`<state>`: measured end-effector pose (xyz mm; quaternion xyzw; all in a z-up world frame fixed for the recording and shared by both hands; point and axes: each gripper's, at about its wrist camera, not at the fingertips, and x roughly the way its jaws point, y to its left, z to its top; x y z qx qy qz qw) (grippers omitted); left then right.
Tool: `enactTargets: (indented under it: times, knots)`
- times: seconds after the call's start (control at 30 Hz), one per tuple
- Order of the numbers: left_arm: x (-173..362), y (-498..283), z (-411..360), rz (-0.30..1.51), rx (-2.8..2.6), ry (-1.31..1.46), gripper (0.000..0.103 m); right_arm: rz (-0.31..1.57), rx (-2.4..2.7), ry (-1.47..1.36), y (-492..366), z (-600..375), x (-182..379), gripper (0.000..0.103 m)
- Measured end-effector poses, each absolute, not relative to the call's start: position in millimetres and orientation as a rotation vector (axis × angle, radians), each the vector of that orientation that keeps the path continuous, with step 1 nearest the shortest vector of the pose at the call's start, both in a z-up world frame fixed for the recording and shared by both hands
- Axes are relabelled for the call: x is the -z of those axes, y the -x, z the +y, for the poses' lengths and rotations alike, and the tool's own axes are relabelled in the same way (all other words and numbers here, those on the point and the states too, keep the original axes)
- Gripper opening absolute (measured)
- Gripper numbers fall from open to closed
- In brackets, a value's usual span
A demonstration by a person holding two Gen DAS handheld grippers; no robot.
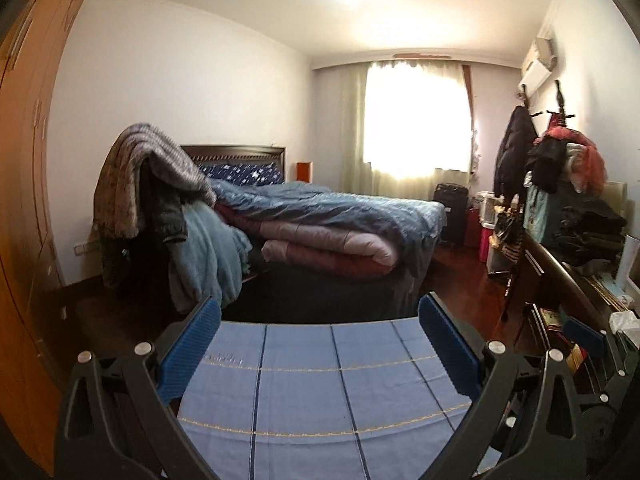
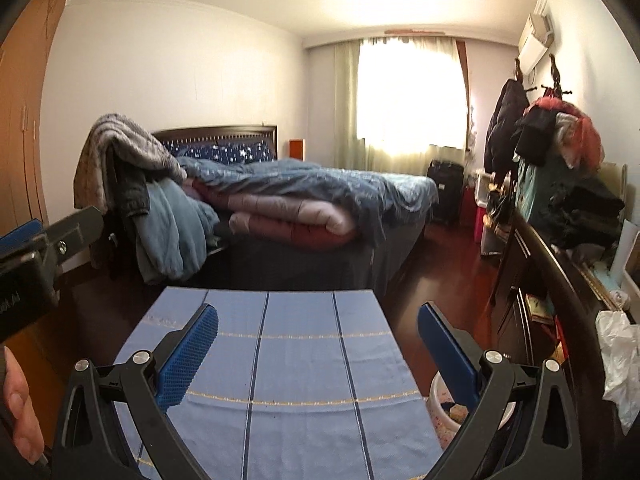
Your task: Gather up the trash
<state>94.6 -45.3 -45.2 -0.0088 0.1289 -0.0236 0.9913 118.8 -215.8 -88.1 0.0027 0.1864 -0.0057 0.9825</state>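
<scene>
Only rightward: bin [image 2: 444, 408] beside cloth [image 2: 288, 368].

We see a white crumpled bag and a small round bin.

The white crumpled bag [image 2: 618, 360] looks thin and wrinkly, like soft plastic or paper; we cannot tell which. It sits in a loose heap at the near end of the dark desk [image 2: 560, 276] and hangs down over its edge. In the left view we see only a little white bit of it [image 1: 624, 320]. The bin [image 2: 440, 424] is pale with tiny spots. It stands upright on the floor, just beside the table with the blue cloth [image 2: 300, 360]. Something small lies inside. Part of the bin is hidden.
</scene>
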Motion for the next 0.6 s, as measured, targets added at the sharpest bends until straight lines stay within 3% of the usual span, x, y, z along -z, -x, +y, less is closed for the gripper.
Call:
enactTargets:
  times: [0.6]
  knots:
    - [35.7,-75.8,-44.6,0.219,0.078,0.034,0.1,0.351,0.004,-0.014,-106.9,-216.8,87.7,0.099]
